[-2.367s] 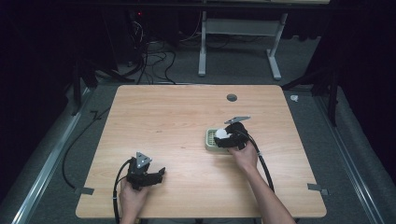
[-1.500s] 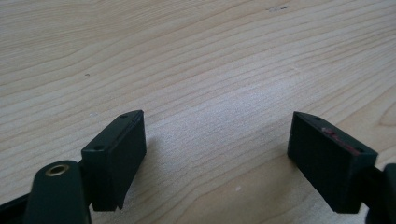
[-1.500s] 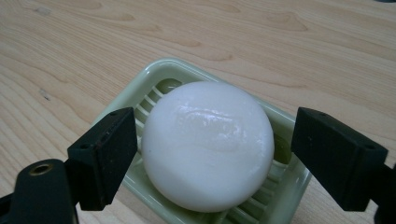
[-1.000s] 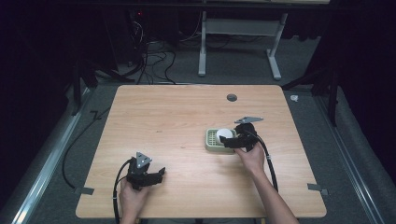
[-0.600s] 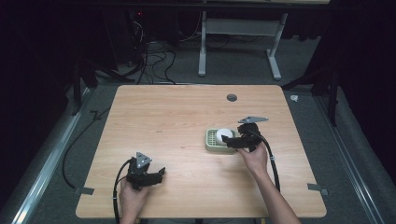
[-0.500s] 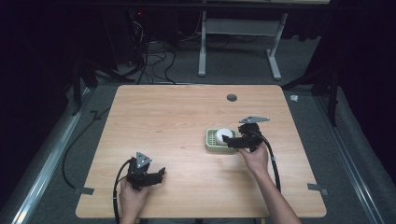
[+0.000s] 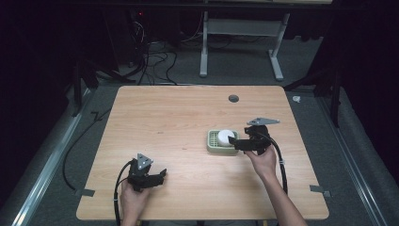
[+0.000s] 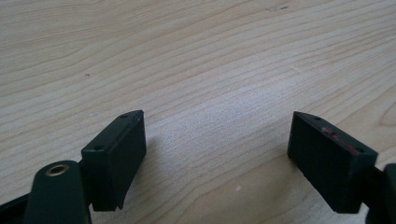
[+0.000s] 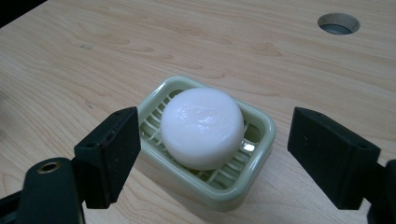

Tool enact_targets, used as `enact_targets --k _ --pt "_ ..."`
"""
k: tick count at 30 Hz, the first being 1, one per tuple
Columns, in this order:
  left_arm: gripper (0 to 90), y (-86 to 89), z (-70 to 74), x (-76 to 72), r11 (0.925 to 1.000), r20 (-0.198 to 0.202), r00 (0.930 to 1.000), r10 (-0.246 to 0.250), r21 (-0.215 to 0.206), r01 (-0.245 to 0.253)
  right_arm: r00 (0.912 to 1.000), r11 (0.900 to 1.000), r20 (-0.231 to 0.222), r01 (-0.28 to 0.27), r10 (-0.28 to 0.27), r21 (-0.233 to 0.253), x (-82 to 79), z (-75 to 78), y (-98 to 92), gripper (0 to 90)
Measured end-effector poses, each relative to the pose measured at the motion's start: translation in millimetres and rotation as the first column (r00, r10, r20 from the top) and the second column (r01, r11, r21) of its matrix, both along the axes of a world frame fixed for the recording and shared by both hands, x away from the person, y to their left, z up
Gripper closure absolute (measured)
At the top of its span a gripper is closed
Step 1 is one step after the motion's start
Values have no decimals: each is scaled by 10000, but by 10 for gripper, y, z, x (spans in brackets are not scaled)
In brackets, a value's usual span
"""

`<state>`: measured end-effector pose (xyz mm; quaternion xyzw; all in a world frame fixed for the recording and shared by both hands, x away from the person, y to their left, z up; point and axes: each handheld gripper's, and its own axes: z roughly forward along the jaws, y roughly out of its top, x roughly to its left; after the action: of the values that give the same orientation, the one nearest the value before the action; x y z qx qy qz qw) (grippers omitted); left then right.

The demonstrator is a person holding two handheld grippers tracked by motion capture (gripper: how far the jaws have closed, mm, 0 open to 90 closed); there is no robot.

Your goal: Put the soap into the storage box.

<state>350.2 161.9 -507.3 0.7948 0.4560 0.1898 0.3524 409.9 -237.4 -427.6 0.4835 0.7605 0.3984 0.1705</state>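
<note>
A round white soap bar (image 9: 202, 127) lies in a pale green soap dish (image 9: 259, 119) right of the table's middle; from above I see the soap (image 7: 226, 136) in the dish (image 7: 213, 143). My right gripper (image 7: 234, 141) is open just right of the dish, and in the right gripper view its jaws stand wide on either side of the dish, a little short of the soap, with the gripper (image 9: 213, 156) holding nothing. My left gripper (image 7: 161, 174) rests low near the front left of the table, open, with bare wood between its fingers (image 8: 116, 156).
The wooden table (image 7: 164, 117) has a round cable hole (image 7: 233, 98) near its far edge. Bits of grey tape (image 7: 85, 192) mark the front corners. Beyond the table are cables on the floor and a white desk frame (image 7: 235, 28).
My right gripper has drawn back to the right, off the soap and dish, and its jaws now stand open. The left gripper has stayed put.
</note>
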Motion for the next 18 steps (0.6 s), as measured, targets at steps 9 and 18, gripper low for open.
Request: enact_targets --k 9,18 --pt "198 0 0 0 10000 0 10000 -1 1 1 9998 9997 56 172 -173 156 -79 18 -88 188" --pt "198 0 0 0 10000 1 10000 -2 1 2 9994 9990 166 307 -312 318 -152 49 -183 196"
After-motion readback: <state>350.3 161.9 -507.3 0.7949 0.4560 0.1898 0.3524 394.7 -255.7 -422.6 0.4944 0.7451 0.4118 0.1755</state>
